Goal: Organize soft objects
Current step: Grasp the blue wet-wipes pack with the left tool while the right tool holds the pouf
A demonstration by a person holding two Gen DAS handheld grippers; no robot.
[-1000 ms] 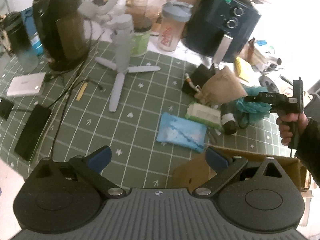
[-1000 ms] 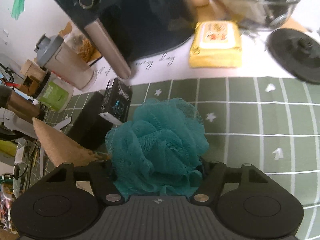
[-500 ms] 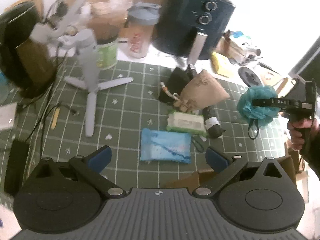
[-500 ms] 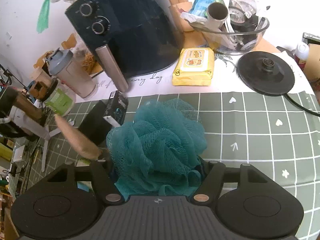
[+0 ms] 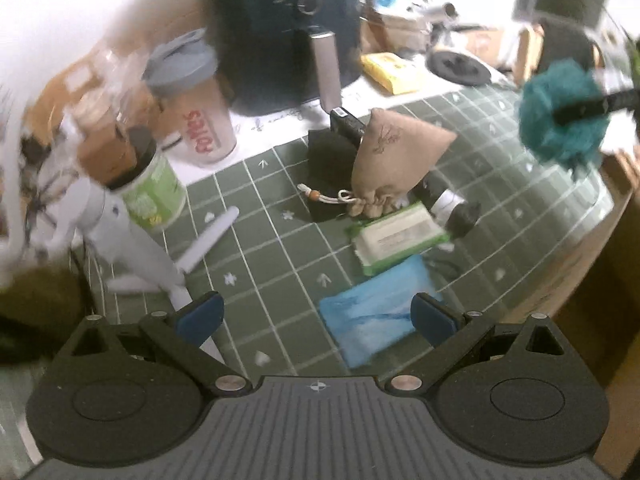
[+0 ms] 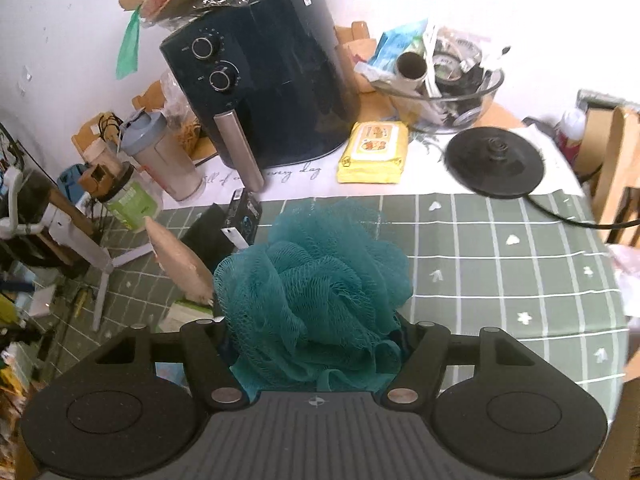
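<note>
Above the green grid mat (image 6: 500, 264) | right gripper (image 6: 316, 344) pinching teal mesh bath pouf (image 6: 316, 280) | left gripper (image 5: 316, 316) spread, blue flat soft pack (image 5: 376, 316) at 12 o'clock.

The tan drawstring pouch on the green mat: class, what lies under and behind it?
The tan drawstring pouch leans on a black pouch, with a small black box behind. Its tied neck overlaps the green wipes pack. Whatever lies beneath stays covered.

A home kitchen here: dark air fryer (image 6: 260, 80) on the cluttered surface (image 6: 500, 264), kettle base (image 6: 495, 162) right of it, shaker bottle (image 6: 160, 160) to its left.
</note>
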